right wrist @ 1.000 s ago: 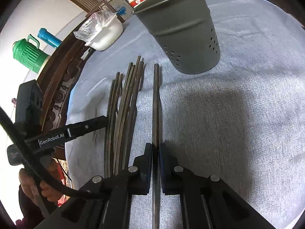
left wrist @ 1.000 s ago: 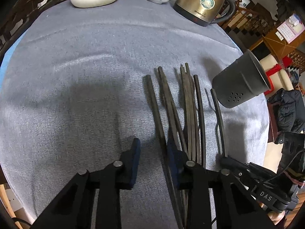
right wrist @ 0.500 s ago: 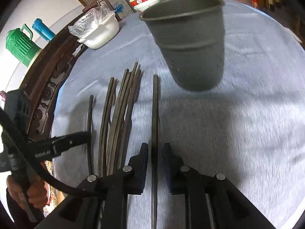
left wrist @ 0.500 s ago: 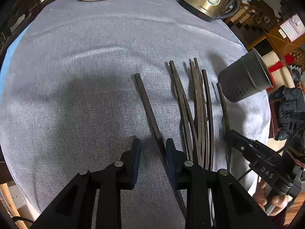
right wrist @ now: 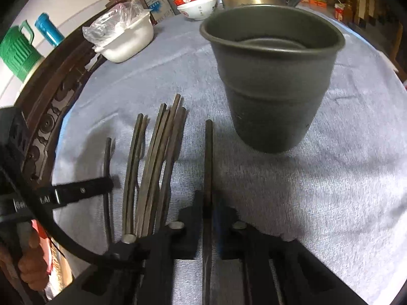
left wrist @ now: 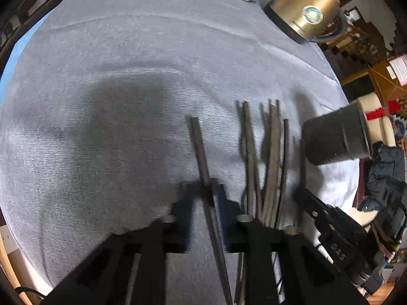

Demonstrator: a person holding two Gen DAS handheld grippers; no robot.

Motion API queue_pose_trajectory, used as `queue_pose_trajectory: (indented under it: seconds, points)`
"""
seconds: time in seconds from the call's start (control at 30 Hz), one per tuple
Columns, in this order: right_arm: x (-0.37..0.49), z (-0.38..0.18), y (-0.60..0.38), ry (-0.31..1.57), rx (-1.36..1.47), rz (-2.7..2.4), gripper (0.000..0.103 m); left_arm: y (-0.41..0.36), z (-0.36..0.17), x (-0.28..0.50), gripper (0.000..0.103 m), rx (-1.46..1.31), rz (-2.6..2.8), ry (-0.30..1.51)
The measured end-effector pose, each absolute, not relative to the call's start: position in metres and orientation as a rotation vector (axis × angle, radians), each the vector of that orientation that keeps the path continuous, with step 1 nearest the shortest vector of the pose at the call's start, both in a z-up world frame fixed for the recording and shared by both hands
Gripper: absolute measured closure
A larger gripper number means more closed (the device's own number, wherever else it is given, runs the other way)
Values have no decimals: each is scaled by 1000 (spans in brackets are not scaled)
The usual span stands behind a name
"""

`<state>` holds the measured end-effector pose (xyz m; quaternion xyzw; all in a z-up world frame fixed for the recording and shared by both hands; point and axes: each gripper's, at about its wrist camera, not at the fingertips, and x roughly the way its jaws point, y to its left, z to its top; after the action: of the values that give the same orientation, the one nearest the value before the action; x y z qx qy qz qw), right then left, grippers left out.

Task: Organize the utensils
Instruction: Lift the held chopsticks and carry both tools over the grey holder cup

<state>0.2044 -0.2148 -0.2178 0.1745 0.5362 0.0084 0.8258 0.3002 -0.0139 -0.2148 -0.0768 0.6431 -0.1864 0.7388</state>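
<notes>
Early stage: each gripper, left gripper [left wrist: 204, 198] and right gripper [right wrist: 209, 203], grasps 1 chopstick [right wrist: 209, 152]; the holder [right wrist: 274, 89] looks empty; the bundle [right wrist: 157, 157] remains on the cloth [right wrist: 305, 190].

Home dining room: round table under grey cloth [left wrist: 127, 58], gold kettle [left wrist: 309, 12], red-white bowls [right wrist: 195, 2], white dish [right wrist: 129, 43], green thermos jug [right wrist: 15, 53], carved wood chair back [right wrist: 51, 117], staircase [left wrist: 356, 48] behind.
</notes>
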Motion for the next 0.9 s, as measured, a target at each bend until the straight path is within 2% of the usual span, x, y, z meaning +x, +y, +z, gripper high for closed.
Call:
queue_pose_trajectory:
  seconds: [0.13,0.27,0.63,0.9]
  points:
    - [199,-205,-215,1077,397,84,97,-6,-217,305,94,-219,-410,1403]
    - [184,-183,-216,994,407,167,97,0,-195,291,94,-209,-429,1339]
    - [139,-98,-245,594,450,235,97,-1,-72,250,97,-112,-517,1017]
    - [128,-49,-297,288,509,86,97,-34,-1,246,97,-75,-568,844]
